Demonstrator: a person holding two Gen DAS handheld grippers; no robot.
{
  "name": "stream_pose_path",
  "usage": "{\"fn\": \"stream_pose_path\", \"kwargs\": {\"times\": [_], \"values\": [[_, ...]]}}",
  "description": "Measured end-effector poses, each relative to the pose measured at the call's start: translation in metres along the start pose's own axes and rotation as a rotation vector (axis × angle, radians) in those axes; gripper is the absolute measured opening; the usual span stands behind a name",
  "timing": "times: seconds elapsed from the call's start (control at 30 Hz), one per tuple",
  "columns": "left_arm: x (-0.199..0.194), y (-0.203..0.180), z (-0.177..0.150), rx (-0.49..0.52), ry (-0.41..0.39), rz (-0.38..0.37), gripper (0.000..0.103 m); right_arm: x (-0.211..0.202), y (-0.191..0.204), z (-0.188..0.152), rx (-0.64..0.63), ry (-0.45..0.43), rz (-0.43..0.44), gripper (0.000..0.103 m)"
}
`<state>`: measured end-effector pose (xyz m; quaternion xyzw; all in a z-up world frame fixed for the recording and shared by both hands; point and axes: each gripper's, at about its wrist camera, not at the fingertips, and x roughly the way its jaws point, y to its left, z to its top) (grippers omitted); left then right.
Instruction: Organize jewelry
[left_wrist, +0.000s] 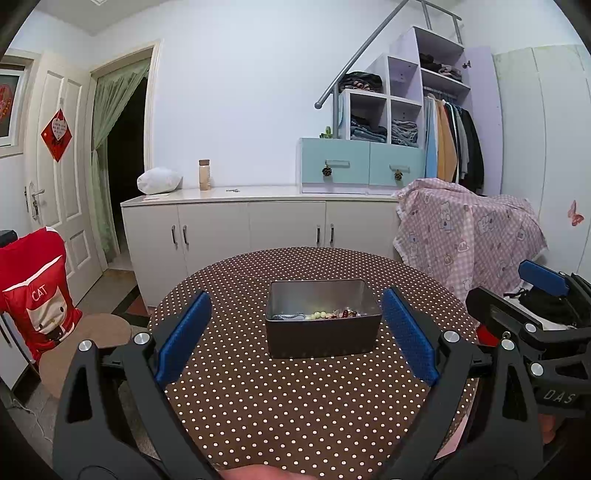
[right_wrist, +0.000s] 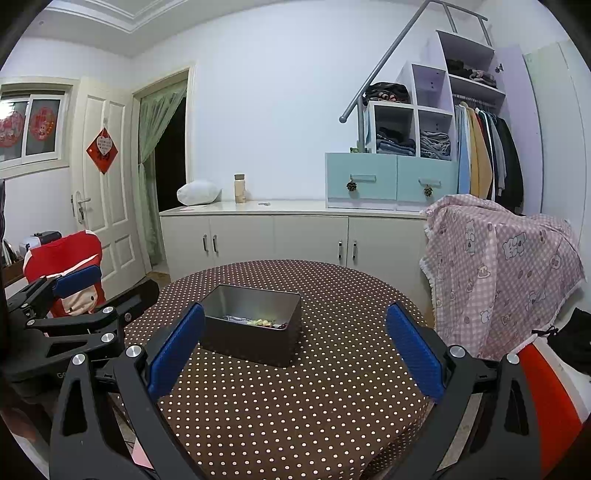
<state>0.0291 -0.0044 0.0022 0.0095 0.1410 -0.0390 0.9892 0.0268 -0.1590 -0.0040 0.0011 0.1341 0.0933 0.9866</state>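
A dark metal tin (left_wrist: 323, 338) sits open on the round table (left_wrist: 295, 417) with its brown polka-dot cloth. Beaded jewelry (left_wrist: 325, 314) lies inside it, pale green and red beads among it. My left gripper (left_wrist: 295, 306) is open and empty, its blue pads on either side of the tin and nearer to me than it. In the right wrist view the tin (right_wrist: 255, 341) stands left of centre with the jewelry (right_wrist: 262, 323) in it. My right gripper (right_wrist: 295, 321) is open and empty, to the right of the tin.
A red cat cushion on a chair (left_wrist: 37, 295) stands left of the table. A chair draped in pink checked cloth (left_wrist: 469, 229) stands to the right. White cabinets (left_wrist: 258, 229) run along the far wall. The right gripper's body (left_wrist: 535, 325) shows at the left view's right edge.
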Motion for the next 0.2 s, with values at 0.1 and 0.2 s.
{"fn": "stream_pose_path", "kwargs": {"times": [0.1,0.2], "values": [[0.0001,0.0002,0.0000,0.000,0.001,-0.001,0.092,-0.0001,0.0004,0.0003,0.001,0.000,0.001,0.095],[0.0000,0.0003,-0.0001,0.000,-0.001,-0.001,0.092,-0.0002,0.0004,0.0002,0.000,0.000,0.001,0.095]]}}
